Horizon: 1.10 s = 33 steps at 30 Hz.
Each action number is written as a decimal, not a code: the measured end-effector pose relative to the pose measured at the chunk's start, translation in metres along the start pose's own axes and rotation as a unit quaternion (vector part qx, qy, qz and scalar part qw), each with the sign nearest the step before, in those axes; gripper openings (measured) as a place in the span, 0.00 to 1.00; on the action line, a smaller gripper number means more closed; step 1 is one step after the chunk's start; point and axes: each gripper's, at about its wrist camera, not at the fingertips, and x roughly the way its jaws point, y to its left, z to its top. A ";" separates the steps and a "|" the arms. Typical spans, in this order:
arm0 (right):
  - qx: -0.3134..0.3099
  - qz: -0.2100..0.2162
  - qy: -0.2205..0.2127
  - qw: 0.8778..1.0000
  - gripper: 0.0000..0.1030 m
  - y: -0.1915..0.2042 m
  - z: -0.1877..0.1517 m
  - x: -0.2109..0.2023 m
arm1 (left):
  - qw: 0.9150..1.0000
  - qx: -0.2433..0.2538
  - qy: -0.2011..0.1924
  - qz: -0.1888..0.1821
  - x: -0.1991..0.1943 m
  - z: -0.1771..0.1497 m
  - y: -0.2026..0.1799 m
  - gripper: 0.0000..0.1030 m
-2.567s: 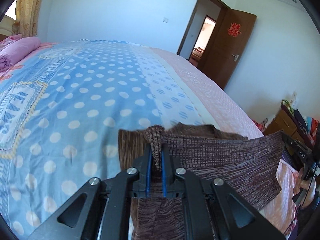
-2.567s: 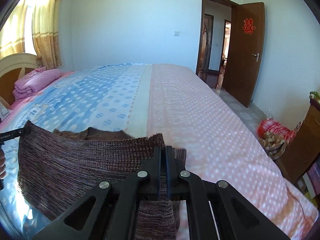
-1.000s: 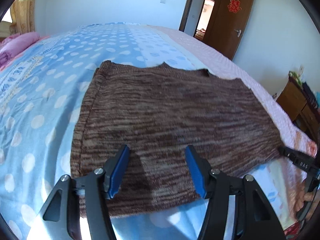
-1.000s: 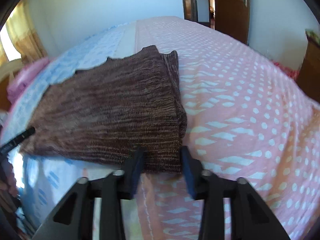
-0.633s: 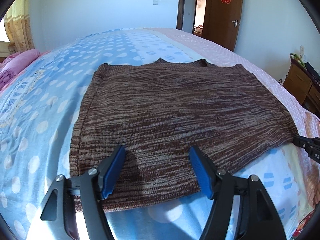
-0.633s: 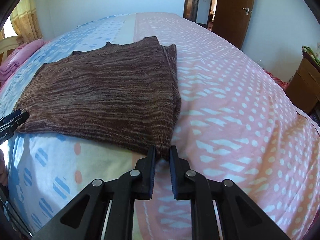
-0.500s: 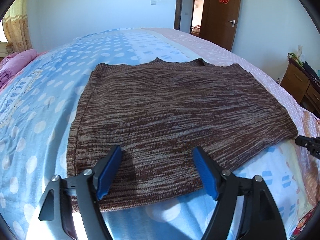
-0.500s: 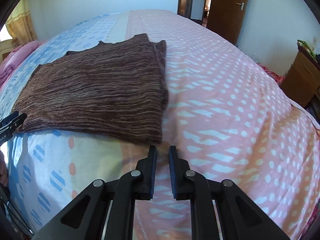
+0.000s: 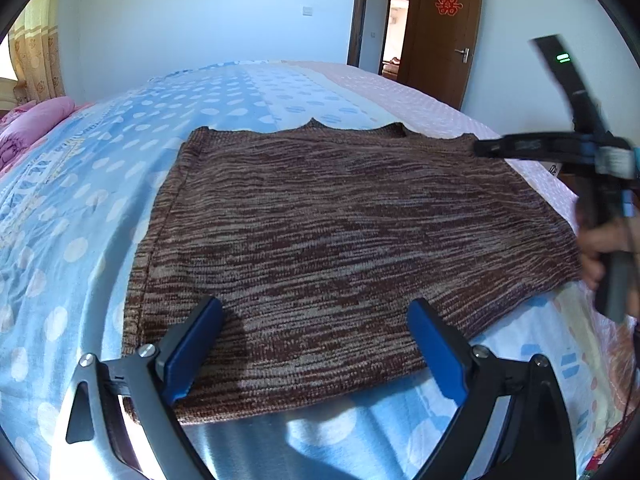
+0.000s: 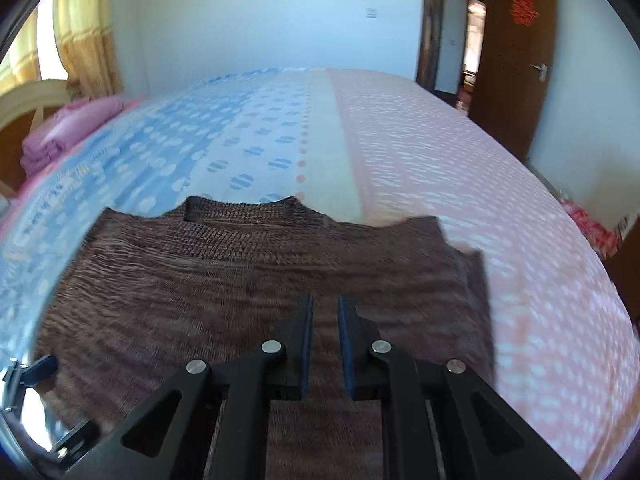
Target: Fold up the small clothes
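A brown knitted sweater (image 9: pixel 340 232) lies flat on the bed, its neckline at the far side; it also shows in the right wrist view (image 10: pixel 248 280). My left gripper (image 9: pixel 316 320) is open wide and empty, hovering over the sweater's near hem. My right gripper (image 10: pixel 323 312) has its jaws nearly together with a narrow gap and nothing between them; it is above the sweater's right part. In the left wrist view the right gripper (image 9: pixel 480 147) reaches over the sweater's far right corner, held by a hand.
The bed cover (image 9: pixel 80 208) is blue with white dots on the left and pink (image 10: pixel 500 208) on the right. A pink folded quilt (image 10: pixel 60 136) lies by the headboard. A brown door (image 9: pixel 444 36) stands open at the far right.
Both grippers let go of the sweater, which now lies flat. The right gripper has moved from the near right corner up over the sweater toward its far right side. The left gripper stayed open.
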 end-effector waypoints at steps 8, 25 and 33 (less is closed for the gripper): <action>0.033 -0.101 0.022 0.994 0.00 -0.068 -0.013 0.034 | 0.999 -0.031 -0.012 -0.043 -0.003 0.001 0.012 0.96; 0.069 -0.051 -0.026 0.996 0.02 -0.036 -0.040 -0.056 | 1.000 -0.004 0.003 -0.002 0.005 0.002 0.000 0.99; 0.025 0.045 0.033 0.998 0.02 0.046 -0.099 -0.057 | 1.000 0.010 0.008 0.023 0.005 0.000 -0.006 1.00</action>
